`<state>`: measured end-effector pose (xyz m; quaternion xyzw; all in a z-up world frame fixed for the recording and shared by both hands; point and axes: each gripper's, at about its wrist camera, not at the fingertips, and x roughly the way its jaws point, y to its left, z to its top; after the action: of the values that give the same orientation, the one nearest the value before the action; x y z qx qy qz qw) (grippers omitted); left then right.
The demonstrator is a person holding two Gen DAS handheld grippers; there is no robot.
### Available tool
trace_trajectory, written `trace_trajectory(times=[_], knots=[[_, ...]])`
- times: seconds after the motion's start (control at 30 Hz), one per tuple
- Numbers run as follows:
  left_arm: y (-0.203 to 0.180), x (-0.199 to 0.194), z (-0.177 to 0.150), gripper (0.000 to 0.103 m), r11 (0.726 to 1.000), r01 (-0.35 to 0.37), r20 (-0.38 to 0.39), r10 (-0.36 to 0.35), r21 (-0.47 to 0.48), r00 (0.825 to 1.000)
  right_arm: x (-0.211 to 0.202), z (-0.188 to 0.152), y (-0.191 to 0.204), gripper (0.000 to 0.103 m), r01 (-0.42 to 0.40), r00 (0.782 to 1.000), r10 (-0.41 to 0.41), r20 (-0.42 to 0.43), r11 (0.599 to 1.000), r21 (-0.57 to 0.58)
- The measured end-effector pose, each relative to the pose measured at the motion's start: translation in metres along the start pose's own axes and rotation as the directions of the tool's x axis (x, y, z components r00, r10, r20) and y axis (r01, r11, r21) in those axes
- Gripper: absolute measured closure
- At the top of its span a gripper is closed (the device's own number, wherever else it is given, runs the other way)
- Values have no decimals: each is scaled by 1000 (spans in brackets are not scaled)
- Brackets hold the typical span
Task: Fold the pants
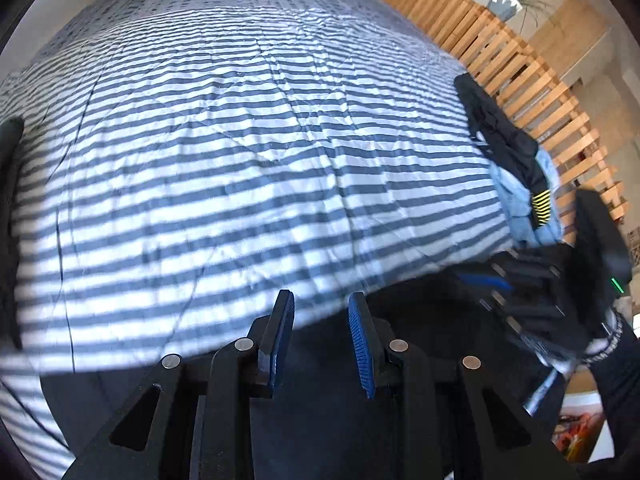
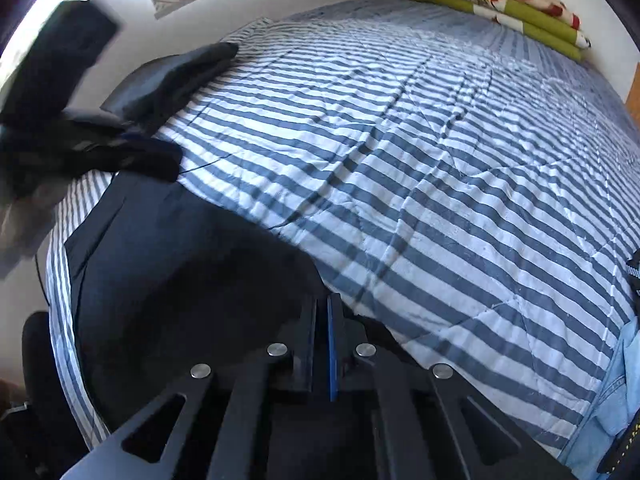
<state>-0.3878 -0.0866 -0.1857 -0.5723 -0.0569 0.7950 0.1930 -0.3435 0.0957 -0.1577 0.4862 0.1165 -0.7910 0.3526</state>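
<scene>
Dark navy pants [image 2: 180,272] lie flat on the near edge of the striped bed, seen in both wrist views. My left gripper [image 1: 320,300] hovers over the pants [image 1: 420,312] near their far edge, jaws apart with nothing between the blue pads. My right gripper [image 2: 322,300] has its fingers pressed together at the pants' far edge. No cloth shows between them, so a pinch cannot be confirmed. In the left wrist view, the right gripper [image 1: 484,288] is a blur at the right, held by a gloved hand.
The blue-and-white striped quilt [image 1: 240,160] covers the bed. A pile of black and light blue clothes [image 1: 520,184] sits at its right edge beside a wooden slat frame [image 1: 500,48]. Another dark garment [image 2: 180,68] lies at the left edge. A green folded blanket [image 2: 500,4] lies at the head.
</scene>
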Motion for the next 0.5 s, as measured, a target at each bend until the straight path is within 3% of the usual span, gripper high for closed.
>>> trace_trajectory(times=[0.13,0.2,0.3,0.37,0.5], knots=[[-13,19,2,73,995,84,-76,-79,59,994,-34,-29,27,100,44,992,-35,119,997,-70],[-25,24,-5,74,985,137,-125,-124,105,984,-37,-45,37,100,53,992,-44,121,996,-77],[-44,29,-22,74,972,150,-170,-119,180,978,-33,-64,46,100,77,991,-69,111,994,-77],[-52,31,-32,74,963,192,-206,-152,191,967,-31,-71,46,100,68,993,-60,103,995,-76],[-59,37,-34,74,963,202,-222,-160,179,962,-32,-73,45,100,61,990,-52,130,996,-71]])
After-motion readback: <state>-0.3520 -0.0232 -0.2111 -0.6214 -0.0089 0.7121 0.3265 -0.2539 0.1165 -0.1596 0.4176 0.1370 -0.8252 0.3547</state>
